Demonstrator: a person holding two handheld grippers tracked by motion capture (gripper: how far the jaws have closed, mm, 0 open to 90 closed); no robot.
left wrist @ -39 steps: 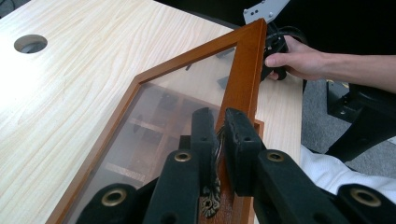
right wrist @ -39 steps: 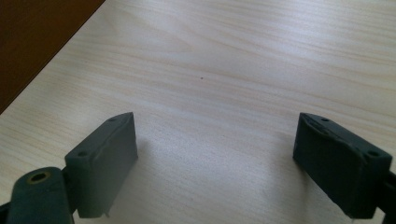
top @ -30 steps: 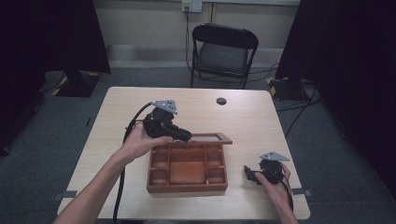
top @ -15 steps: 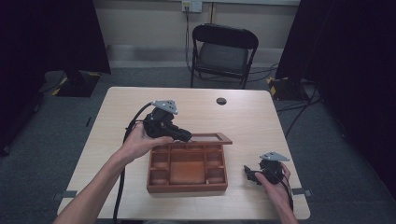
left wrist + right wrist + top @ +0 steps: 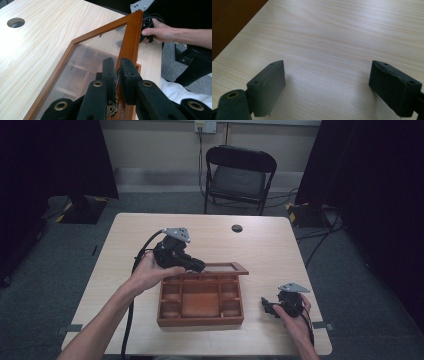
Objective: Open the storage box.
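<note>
A brown wooden box [image 5: 200,321] with several compartments sits on the table near its front edge. Its glass-paned lid [image 5: 223,268] is raised at the box's far side. My left gripper [image 5: 200,266] is shut on the lid's wooden frame [image 5: 130,37], close to a small brass latch [image 5: 113,110]; the pads [image 5: 128,72] pinch the frame edge. To the right of the box my right gripper [image 5: 266,305] rests low over the table, and the left gripper view shows it [image 5: 146,23] past the lid. Its jaws stand open over bare wood [image 5: 328,75] with nothing between them. The box's side [image 5: 229,20] lies off to its left.
A round cable hole [image 5: 237,228] is in the table's far part. A black folding chair [image 5: 240,170] stands behind the table. Bare tabletop [image 5: 125,240] stretches to the left of and behind the box. Cables trail from both grippers.
</note>
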